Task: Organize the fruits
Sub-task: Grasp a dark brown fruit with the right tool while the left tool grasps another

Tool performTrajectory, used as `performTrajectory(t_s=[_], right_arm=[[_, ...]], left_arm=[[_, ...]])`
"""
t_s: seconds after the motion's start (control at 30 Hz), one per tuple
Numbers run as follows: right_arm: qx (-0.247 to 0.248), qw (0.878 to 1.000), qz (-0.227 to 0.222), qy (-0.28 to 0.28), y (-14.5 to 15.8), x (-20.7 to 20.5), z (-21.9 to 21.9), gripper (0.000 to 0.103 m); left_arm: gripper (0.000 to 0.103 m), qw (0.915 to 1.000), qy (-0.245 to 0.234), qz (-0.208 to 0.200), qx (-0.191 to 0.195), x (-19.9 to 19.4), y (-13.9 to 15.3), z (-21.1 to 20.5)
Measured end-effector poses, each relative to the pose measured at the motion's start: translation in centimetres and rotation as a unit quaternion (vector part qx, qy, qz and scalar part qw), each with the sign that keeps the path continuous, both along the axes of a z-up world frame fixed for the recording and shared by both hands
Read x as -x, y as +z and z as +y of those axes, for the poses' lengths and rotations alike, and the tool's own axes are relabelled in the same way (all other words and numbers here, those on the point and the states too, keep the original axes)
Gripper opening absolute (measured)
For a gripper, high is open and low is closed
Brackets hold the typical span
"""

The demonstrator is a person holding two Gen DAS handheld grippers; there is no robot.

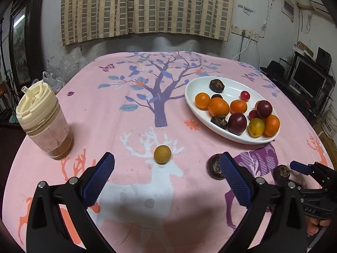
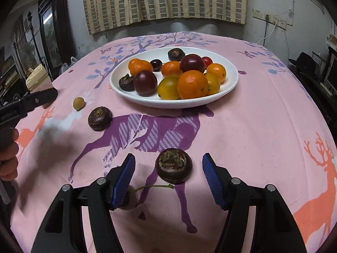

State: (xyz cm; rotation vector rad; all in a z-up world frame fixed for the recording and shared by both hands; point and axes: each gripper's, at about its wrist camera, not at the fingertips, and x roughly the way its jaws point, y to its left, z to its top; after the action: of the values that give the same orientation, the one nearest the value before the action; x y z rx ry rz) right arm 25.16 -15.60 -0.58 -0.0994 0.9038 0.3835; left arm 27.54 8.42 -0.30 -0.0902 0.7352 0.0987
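Pink cloth (image 2: 252, 126) printed with deer and a tree covers the table, and on it a white plate (image 2: 229, 84) holds oranges, plums, small yellow and red fruits and a few dark water chestnuts. Three more chestnuts lie loose on the cloth: one (image 2: 173, 165) sits between the fingers of the right gripper (image 2: 168, 175), whose jaws stand partly apart and touch nothing, another (image 2: 99, 118) lies further left, and a round tan fruit (image 1: 162, 154) rests just ahead of the left gripper (image 1: 167, 168), spread wide and empty. A thin green stem (image 2: 154, 187) lies near the right gripper's left finger. A lidded cup (image 1: 43, 122) of brown drink stands at the table's left edge
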Motion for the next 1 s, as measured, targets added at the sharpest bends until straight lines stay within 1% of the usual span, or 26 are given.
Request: performTrajectory(t_s=[0.1, 0.17, 0.2, 0.27, 0.4, 0.47, 0.5, 0.57, 0.63, 0.73, 0.77, 0.8, 0.83, 0.9, 0.93, 1.0], right_arm=[[0.002, 1.000, 0.004, -0.003, -0.1, -0.1, -0.1, 0.066], [0.004, 1.000, 0.009, -0.005, -0.3, -0.2, -0.2, 0.061], [0.006, 1.000, 0.012, -0.006, -0.4, -0.3, -0.2, 0.060], [0.013, 1.000, 0.017, -0.009, -0.7, -0.4, -0.2, 0.054], [0.018, 1.000, 0.021, -0.008, -1.0, -0.4, -0.2, 0.049], [0.027, 0.999, 0.020, -0.010, -1.1, -0.4, -0.1, 0.041], [0.026, 0.999, 0.019, -0.009, -1.0, -0.4, -0.1, 0.039], [0.016, 1.000, 0.017, -0.013, -0.7, -0.4, -0.4, 0.039], [-0.001, 1.000, 0.008, -0.027, -0.1, -0.5, -1.2, 0.039], [-0.013, 0.999, -0.002, -0.046, 0.6, -0.6, -2.1, 0.039], [-0.017, 0.999, -0.002, -0.050, 0.7, -0.6, -2.3, 0.039], [-0.021, 0.998, -0.002, -0.052, 0.8, -0.6, -2.5, 0.039], [-0.025, 0.998, -0.002, -0.054, 0.9, -0.6, -2.7, 0.039], [-0.029, 0.998, -0.002, -0.054, 1.0, -0.6, -2.8, 0.039], [-0.030, 0.998, -0.002, -0.052, 1.1, -0.5, -2.8, 0.039], [-0.030, 0.998, -0.003, -0.049, 1.1, -0.4, -2.6, 0.039]], left_arm=[[0.098, 1.0000, 0.003, 0.008, 0.004, -0.1, -0.2, 0.2], [0.098, 0.9999, 0.003, 0.010, 0.007, -0.2, -0.3, 0.3], [0.098, 0.9999, 0.003, 0.011, 0.007, -0.2, -0.3, 0.3], [0.098, 0.9999, 0.003, 0.010, 0.006, -0.1, -0.3, 0.3], [0.098, 1.0000, -0.001, 0.008, 0.003, 0.0, -0.2, 0.0], [0.098, 1.0000, -0.003, 0.009, 0.000, 0.0, -0.3, -0.1], [0.098, 0.9999, -0.004, 0.010, -0.002, 0.0, -0.4, -0.2], [0.098, 0.9999, -0.007, 0.012, -0.003, -0.1, -0.6, -0.4], [0.098, 0.9997, -0.021, 0.016, 0.001, -0.1, -0.9, -1.0], [0.098, 0.9967, -0.076, 0.028, 0.003, 0.1, -1.8, -3.3], [0.098, 0.9947, -0.098, 0.031, -0.002, 0.2, -2.1, -4.3], [0.098, 0.9935, -0.109, 0.032, -0.008, 0.2, -2.5, -5.1], [0.096, 0.9923, -0.118, 0.032, -0.016, 0.2, -2.8, -5.9], [0.080, 0.9892, -0.136, 0.045, -0.027, -0.5, -3.6, -7.0], [0.077, 0.9881, -0.141, 0.055, -0.026, -1.0, -4.0, -7.3], [0.066, 0.9880, -0.136, 0.072, -0.015, -2.1, -4.8, -7.4]])
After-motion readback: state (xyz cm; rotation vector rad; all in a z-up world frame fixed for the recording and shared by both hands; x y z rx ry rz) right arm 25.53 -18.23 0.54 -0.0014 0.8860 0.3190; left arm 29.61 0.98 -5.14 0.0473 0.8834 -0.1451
